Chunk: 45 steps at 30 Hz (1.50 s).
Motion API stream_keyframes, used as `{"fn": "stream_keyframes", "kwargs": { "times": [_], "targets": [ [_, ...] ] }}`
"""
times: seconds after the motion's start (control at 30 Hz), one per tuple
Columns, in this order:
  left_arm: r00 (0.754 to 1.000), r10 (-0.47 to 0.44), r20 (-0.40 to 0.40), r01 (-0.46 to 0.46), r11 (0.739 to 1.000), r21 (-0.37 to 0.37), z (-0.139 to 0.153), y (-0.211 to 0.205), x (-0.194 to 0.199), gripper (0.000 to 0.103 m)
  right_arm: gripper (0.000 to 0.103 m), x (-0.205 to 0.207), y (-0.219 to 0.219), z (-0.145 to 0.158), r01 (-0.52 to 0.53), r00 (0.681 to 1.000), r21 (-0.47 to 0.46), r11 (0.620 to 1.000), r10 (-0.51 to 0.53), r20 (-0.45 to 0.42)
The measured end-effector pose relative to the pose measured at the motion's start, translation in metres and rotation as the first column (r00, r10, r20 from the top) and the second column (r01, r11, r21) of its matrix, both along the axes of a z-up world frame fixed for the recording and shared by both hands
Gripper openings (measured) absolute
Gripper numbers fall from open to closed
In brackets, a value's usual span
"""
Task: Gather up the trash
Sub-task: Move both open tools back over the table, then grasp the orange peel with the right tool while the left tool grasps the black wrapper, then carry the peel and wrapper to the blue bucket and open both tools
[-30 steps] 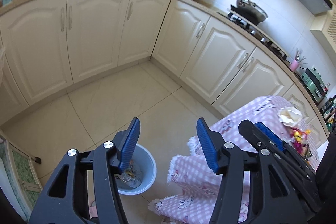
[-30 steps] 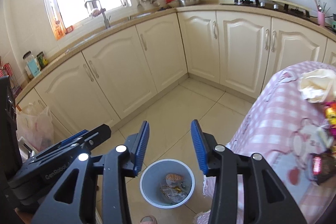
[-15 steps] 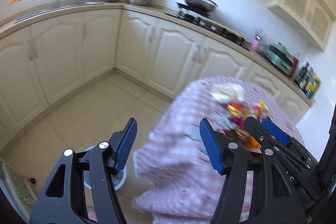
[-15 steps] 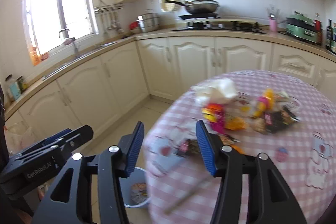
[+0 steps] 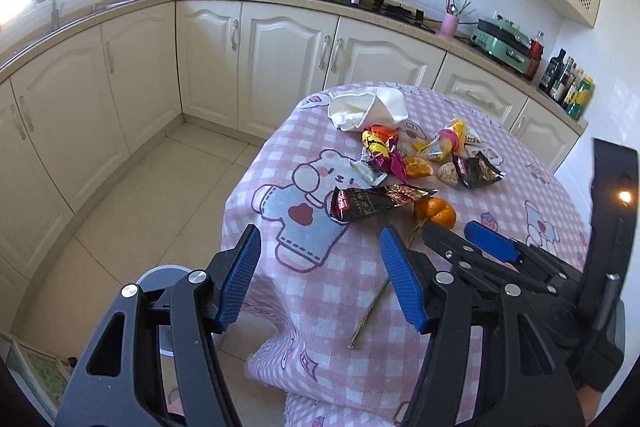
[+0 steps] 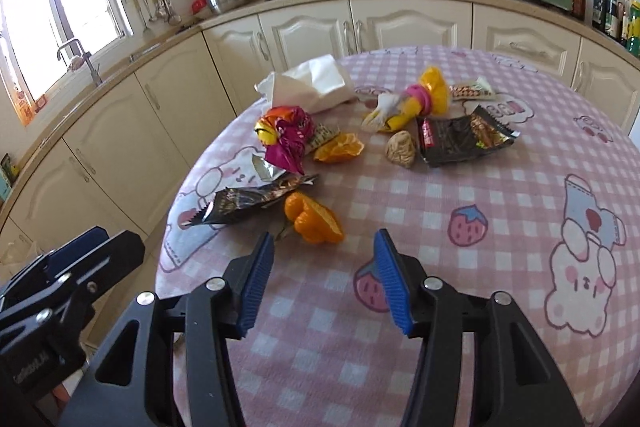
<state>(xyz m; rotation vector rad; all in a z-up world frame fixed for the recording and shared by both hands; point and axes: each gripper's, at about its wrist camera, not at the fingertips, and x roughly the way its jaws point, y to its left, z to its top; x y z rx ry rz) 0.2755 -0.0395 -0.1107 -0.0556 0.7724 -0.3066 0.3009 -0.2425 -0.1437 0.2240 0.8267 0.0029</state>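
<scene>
Right wrist view — empty tool (image 6: 322,251) over orange peel (image 6: 314,219)

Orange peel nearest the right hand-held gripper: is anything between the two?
Nothing visible. The right hand-held gripper is open and empty, with only bare tablecloth before the orange peel.

Crumpled foil snack wrappers (image 6: 286,139), orange peels (image 6: 316,221), a white paper tissue (image 6: 310,87) and a thin stick (image 5: 370,311) lie scattered across the pink checked table (image 6: 440,227).
</scene>
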Motion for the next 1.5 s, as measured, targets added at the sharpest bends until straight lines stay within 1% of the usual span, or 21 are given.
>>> {"fn": "stream_keyframes", "kwargs": {
  "times": [0.07,0.1,0.13,0.17,0.23,0.27,0.43,0.57,0.63,0.73,0.8,0.87,0.9,0.97,1.03,1.13,1.27,1.3,1.5],
  "targets": [
    [1.000,-0.008,-0.006,0.008,1.000,0.007,-0.002,-0.003,0.004,0.060,0.051,0.006,0.000,-0.004,-0.027,0.999,0.040,0.999,0.028,-0.027],
    [1.000,-0.014,-0.010,0.014,1.000,0.012,-0.003,-0.005,0.007,0.060,0.051,0.009,0.001,-0.005,-0.036,0.999,0.041,0.999,0.037,-0.033],
    [1.000,-0.018,-0.012,0.018,1.000,0.016,-0.004,-0.009,0.008,0.060,0.048,0.011,0.002,-0.005,-0.050,0.998,0.035,0.998,0.051,-0.037],
    [1.000,-0.025,-0.016,0.025,0.999,0.020,-0.005,-0.013,0.010,0.060,0.039,0.013,0.001,-0.006,-0.067,0.997,0.047,0.997,0.068,-0.037],
    [0.999,-0.034,-0.024,0.035,0.999,0.025,-0.008,-0.018,0.015,0.060,0.024,0.015,-0.001,-0.003,-0.070,0.997,0.044,0.997,0.071,-0.027],
    [0.999,-0.041,-0.031,0.042,0.999,0.027,-0.010,-0.021,0.018,0.060,0.021,0.015,-0.003,-0.002,-0.061,0.998,0.023,0.998,0.062,-0.027],
    [0.996,-0.068,-0.053,0.070,0.997,0.038,-0.020,-0.034,0.033,0.060,0.021,0.013,-0.024,-0.003,-0.039,0.999,0.042,0.998,0.040,-0.024],
    [0.993,-0.098,-0.061,0.102,0.993,0.056,-0.026,-0.047,0.041,0.060,0.021,0.014,-0.026,-0.002,-0.050,0.999,0.044,0.998,0.051,-0.020],
    [0.993,-0.106,-0.057,0.111,0.991,0.078,-0.029,-0.053,0.043,0.060,0.021,0.015,-0.028,-0.001,-0.044,0.999,0.041,0.998,0.045,-0.019],
    [0.991,-0.118,-0.068,0.124,0.989,0.079,-0.032,-0.056,0.051,0.060,0.021,0.016,-0.031,-0.001,-0.043,0.999,0.045,0.998,0.044,-0.021],
    [0.990,-0.127,-0.068,0.133,0.988,0.083,-0.033,-0.057,0.055,0.055,0.021,0.017,-0.031,-0.001,-0.049,0.998,0.049,0.998,0.050,-0.024],
    [0.989,-0.134,-0.064,0.139,0.986,0.090,-0.033,-0.060,0.056,0.042,0.021,0.018,-0.030,-0.001,-0.054,0.998,0.050,0.997,0.056,-0.024],
    [0.988,-0.142,-0.059,0.148,0.984,0.098,-0.034,-0.062,0.056,0.040,0.021,0.019,-0.030,-0.001,-0.056,0.998,0.052,0.997,0.057,-0.024],
    [0.986,-0.159,-0.051,0.164,0.980,0.109,-0.033,-0.064,0.057,0.031,0.021,0.020,-0.030,-0.001,-0.057,0.998,0.052,0.997,0.059,-0.025],
    [0.985,-0.166,-0.045,0.170,0.978,0.118,-0.033,-0.064,0.056,0.028,0.021,0.021,-0.029,-0.001,-0.058,0.998,0.050,0.997,0.059,-0.026],
    [0.982,-0.181,-0.048,0.185,0.979,0.087,-0.031,-0.060,0.054,0.025,0.021,0.022,-0.029,0.000,-0.059,0.998,0.049,0.997,0.061,-0.024],
    [0.981,-0.188,-0.041,0.190,0.981,0.048,-0.027,-0.054,0.047,0.024,0.021,0.018,-0.027,0.005,-0.062,0.998,0.050,0.997,0.063,-0.011],
    [0.982,-0.188,-0.037,0.189,0.982,0.028,-0.024,-0.051,0.045,0.024,0.021,0.017,-0.026,0.006,-0.063,0.998,0.048,0.997,0.063,-0.007],
    [0.985,-0.170,0.009,0.170,0.985,-0.029,-0.004,-0.030,0.031,0.024,0.021,0.005,-0.011,0.025,-0.084,0.996,0.033,0.996,0.083,0.032]
  ]
}}
